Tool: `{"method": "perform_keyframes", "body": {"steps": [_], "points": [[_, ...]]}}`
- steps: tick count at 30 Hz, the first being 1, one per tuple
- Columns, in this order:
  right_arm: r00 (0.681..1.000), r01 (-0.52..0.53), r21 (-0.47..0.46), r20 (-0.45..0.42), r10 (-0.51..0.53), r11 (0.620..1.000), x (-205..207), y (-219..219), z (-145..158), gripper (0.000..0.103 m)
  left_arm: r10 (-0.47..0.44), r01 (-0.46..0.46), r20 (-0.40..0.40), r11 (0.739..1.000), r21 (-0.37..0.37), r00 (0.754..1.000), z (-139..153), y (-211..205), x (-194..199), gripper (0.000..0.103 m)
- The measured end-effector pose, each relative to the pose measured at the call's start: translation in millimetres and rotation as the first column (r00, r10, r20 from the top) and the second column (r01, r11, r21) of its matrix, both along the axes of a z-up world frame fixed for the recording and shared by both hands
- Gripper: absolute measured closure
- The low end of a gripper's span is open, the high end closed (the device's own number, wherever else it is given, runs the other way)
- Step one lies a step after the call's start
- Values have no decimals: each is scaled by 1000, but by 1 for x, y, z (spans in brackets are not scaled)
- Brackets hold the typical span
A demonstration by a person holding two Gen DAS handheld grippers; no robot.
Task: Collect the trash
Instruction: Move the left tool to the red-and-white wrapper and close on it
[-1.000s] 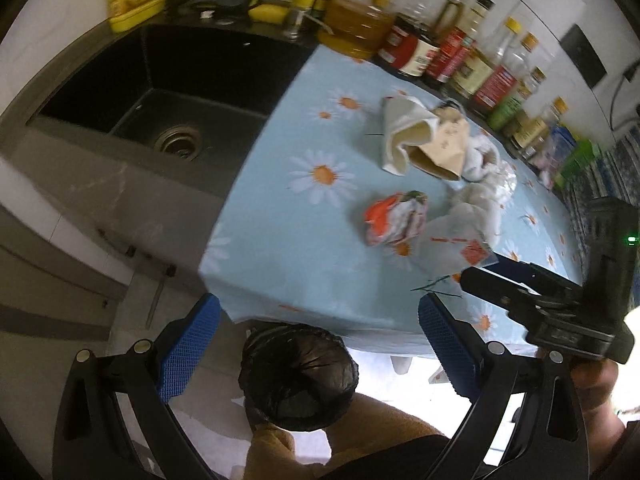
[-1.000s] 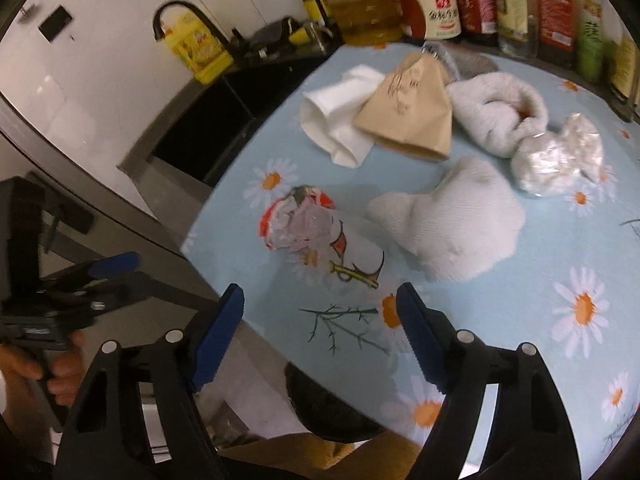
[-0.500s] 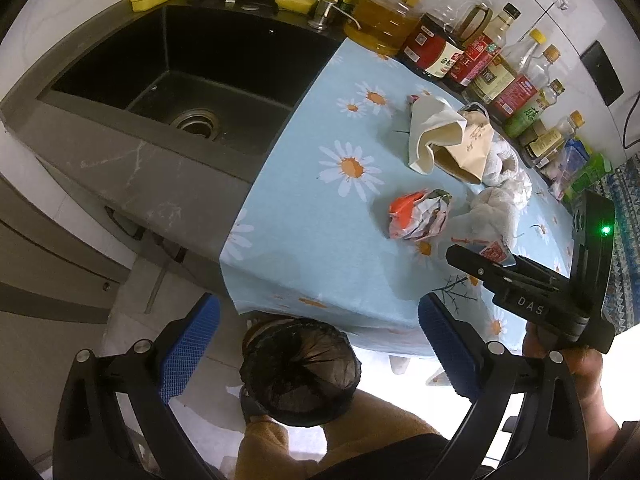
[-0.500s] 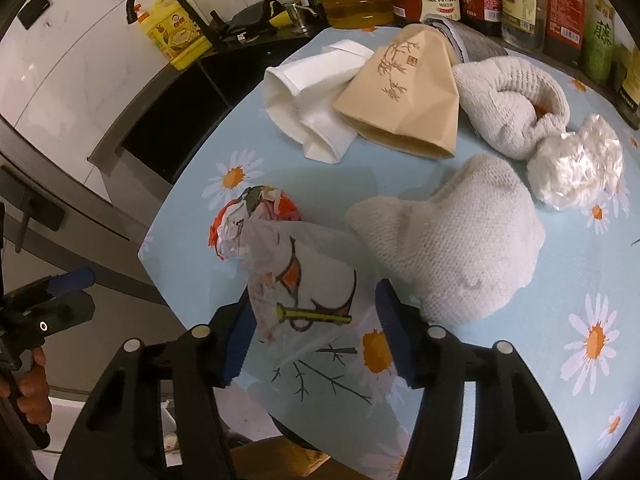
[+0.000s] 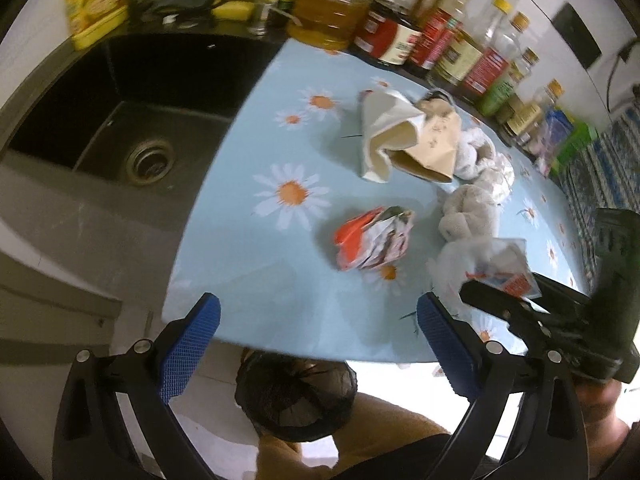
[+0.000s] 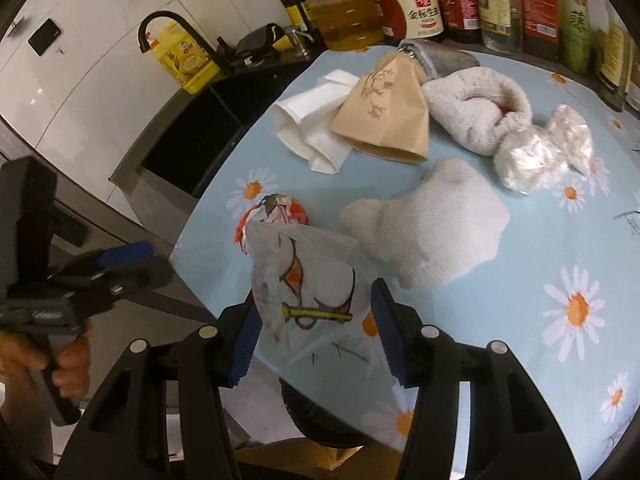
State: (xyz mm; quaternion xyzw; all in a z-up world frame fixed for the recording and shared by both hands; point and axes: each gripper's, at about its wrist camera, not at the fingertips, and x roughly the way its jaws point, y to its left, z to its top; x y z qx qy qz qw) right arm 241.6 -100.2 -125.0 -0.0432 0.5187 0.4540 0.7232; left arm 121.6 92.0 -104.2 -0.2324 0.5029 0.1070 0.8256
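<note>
My right gripper (image 6: 314, 324) is shut on a clear printed plastic wrapper (image 6: 308, 276) and holds it just above the table's front edge; it also shows in the left wrist view (image 5: 484, 264). A crumpled red-and-white wrapper (image 5: 372, 238) lies on the daisy tablecloth (image 5: 248, 240), just behind the held wrapper in the right wrist view (image 6: 276, 210). A black-lined bin (image 5: 294, 394) stands below the table edge. My left gripper (image 5: 316, 344) is open and empty above the bin, in front of the table.
A white paper bag (image 6: 316, 128), a brown paper bag (image 6: 384, 116), two white cloths (image 6: 432, 220) and crumpled clear plastic (image 6: 540, 152) lie further back. Sauce bottles (image 5: 420, 36) line the wall. A black sink (image 5: 132, 120) is at the left.
My right gripper has closed on the clear printed wrapper and lifted it off the cloth. My left gripper has shifted a little closer to the table, still open.
</note>
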Motion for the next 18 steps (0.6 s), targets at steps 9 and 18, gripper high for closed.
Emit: {"method": "perform_keyframes", "body": {"steps": [9,18], "points": [[992,127,38,17,-128,991,3,-51,20,50,-152,152,5,988,27,988,-3,-22,47,15],[966,256,47,23,-257,966,6,-100,22,50,-237,252,-128,960,120,963,-29,-37,82,50]]}}
